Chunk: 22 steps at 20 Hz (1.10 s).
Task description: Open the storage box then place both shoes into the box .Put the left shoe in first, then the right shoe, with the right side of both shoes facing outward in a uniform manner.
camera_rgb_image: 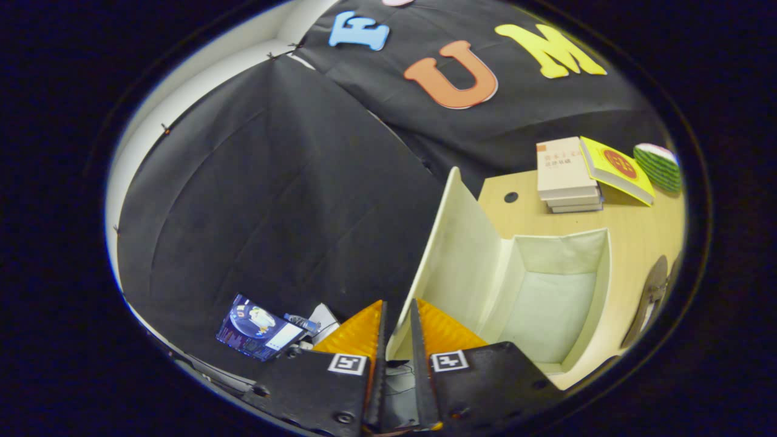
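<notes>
The cream storage box (pixel 598 285) stands open on the wooden table, and its inside is bare. Its lid (pixel 458 255) is swung up nearly upright on the box's left side. My gripper (pixel 399 303) is shut on the lid's free edge, which runs down between the two fingers. One dark brown shoe (pixel 652 291) lies on the table to the right of the box, partly cut off from sight.
Behind the box, a stack of books (pixel 567 176) has a yellow book (pixel 616 170) leaning on it, with a green striped object (pixel 658 167) beside them. A blue package (pixel 258 328) lies low to the left of my fingers. The light wooden table (pixel 522 206) shows behind the box.
</notes>
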{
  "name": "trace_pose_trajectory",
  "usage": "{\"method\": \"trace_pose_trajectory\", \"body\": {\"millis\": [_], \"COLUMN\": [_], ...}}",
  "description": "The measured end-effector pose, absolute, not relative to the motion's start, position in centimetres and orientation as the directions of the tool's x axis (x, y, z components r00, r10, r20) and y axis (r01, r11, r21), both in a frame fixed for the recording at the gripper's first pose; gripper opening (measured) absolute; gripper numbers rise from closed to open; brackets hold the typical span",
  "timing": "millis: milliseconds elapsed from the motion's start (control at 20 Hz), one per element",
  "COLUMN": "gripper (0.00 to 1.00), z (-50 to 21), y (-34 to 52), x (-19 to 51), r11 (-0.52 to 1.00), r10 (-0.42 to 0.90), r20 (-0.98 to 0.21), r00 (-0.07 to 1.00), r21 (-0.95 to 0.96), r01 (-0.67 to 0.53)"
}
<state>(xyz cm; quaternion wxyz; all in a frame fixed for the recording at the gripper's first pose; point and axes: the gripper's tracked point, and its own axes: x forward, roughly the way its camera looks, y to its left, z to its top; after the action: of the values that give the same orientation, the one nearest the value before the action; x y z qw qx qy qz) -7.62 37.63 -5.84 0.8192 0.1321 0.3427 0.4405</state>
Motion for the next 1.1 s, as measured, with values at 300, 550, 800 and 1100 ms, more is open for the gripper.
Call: {"method": "trace_pose_trajectory", "body": {"millis": [300, 550, 800, 1100], "gripper": [0.94, 0.98, 1.0, 1.0], "z": [-4.8, -4.3, -3.4, -4.1], "y": [35.0, 29.4, 20.5, 6.1], "x": [-6.2, -4.1, -1.4, 3.4], "r11": [0.648, 0.752, 0.842, 0.949], "r10": [0.757, 0.655, 0.538, 0.308], "r20": [-0.433, -0.441, -0.455, -0.507], "r00": [0.49, 0.614, 0.709, 0.805], "r21": [0.4, 0.293, 0.248, 0.104], "r01": [-0.648, -0.591, -0.48, -0.297]}}
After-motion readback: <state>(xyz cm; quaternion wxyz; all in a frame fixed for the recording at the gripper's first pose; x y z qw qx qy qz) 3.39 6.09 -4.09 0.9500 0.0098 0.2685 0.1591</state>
